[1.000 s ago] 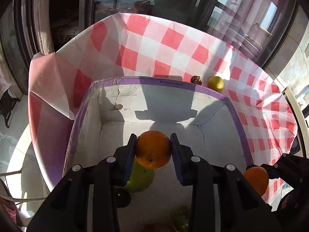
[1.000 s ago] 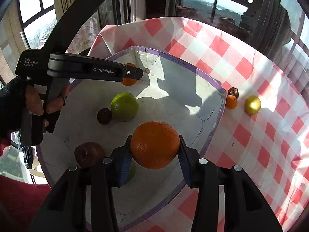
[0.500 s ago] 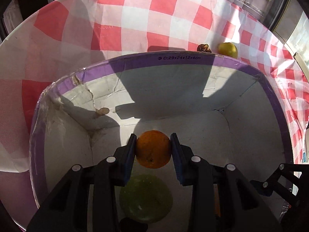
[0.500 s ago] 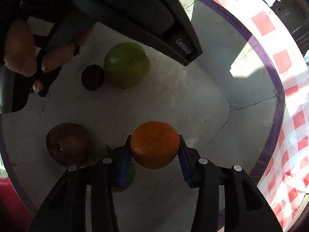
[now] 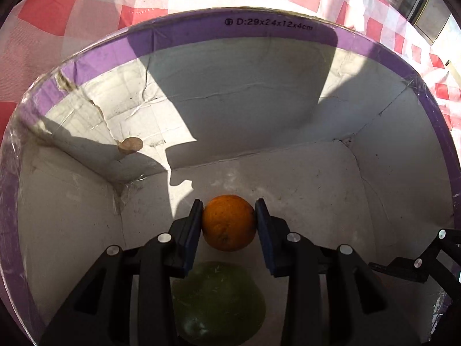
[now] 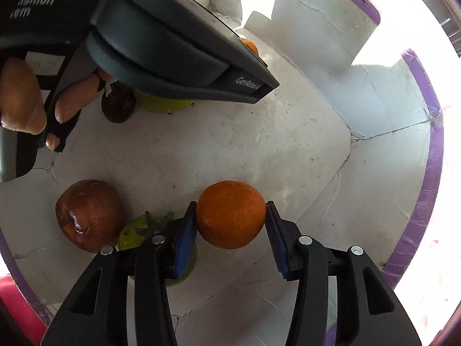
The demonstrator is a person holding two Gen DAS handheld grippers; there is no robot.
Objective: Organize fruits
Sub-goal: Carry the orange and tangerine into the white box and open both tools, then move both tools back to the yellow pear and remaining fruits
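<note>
My left gripper [image 5: 229,225] is shut on a small orange [image 5: 229,222] and holds it low inside the white box with a purple rim [image 5: 245,33], near its far left corner. A green fruit [image 5: 217,302] lies under the gripper. My right gripper [image 6: 230,216] is shut on a bigger orange [image 6: 230,214], low over the box floor [image 6: 230,144]. In the right wrist view the left gripper's body [image 6: 173,54] crosses the top left and hides most of its orange [image 6: 250,45].
Inside the box lie a brown wrinkled fruit [image 6: 89,214], a green fruit with a stem [image 6: 141,230] under my right gripper, a dark small fruit [image 6: 118,104] and a green fruit [image 6: 162,104]. A red-checked cloth [image 5: 72,5] lies around the box.
Both grippers have gone down deeper into the box with their oranges. The box walls fill both views now and the fruits on the cloth are out of sight.
</note>
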